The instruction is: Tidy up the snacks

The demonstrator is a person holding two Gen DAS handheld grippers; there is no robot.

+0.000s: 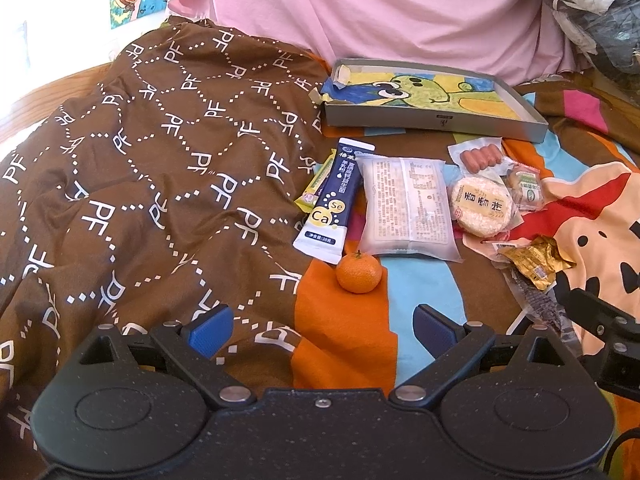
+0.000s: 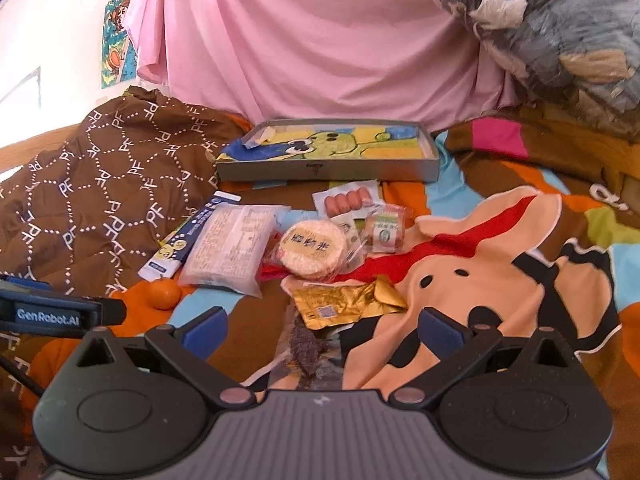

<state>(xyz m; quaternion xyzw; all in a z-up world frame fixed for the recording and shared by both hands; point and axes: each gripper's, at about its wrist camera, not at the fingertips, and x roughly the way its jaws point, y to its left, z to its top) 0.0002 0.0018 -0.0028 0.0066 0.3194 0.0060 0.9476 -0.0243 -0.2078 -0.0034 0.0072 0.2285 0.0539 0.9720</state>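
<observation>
Snacks lie on a colourful bedspread in front of a shallow grey box [image 1: 436, 124] [image 2: 328, 170] lined with a cartoon drawing. Among them are a mandarin [image 1: 358, 273] [image 2: 162, 293], a navy sachet [image 1: 329, 200] [image 2: 188, 238], a clear wrapped cake [image 1: 408, 208] [image 2: 234, 246], a round rice cracker [image 1: 482, 206] [image 2: 313, 253], a sausage pack [image 1: 480, 156] [image 2: 347, 201] and a gold packet [image 1: 534, 266] [image 2: 348, 304]. My left gripper [image 1: 323, 330] is open just short of the mandarin. My right gripper [image 2: 324, 330] is open just short of the gold packet.
A rumpled brown quilt [image 1: 160, 168] [image 2: 100, 196] rises at the left. A pink sheet [image 1: 380, 4] [image 2: 320, 40] hangs behind the box. A bundled blanket [image 2: 560, 36] sits at the back right. A small green-labelled snack [image 1: 528, 190] [image 2: 386, 232] lies beside the cracker.
</observation>
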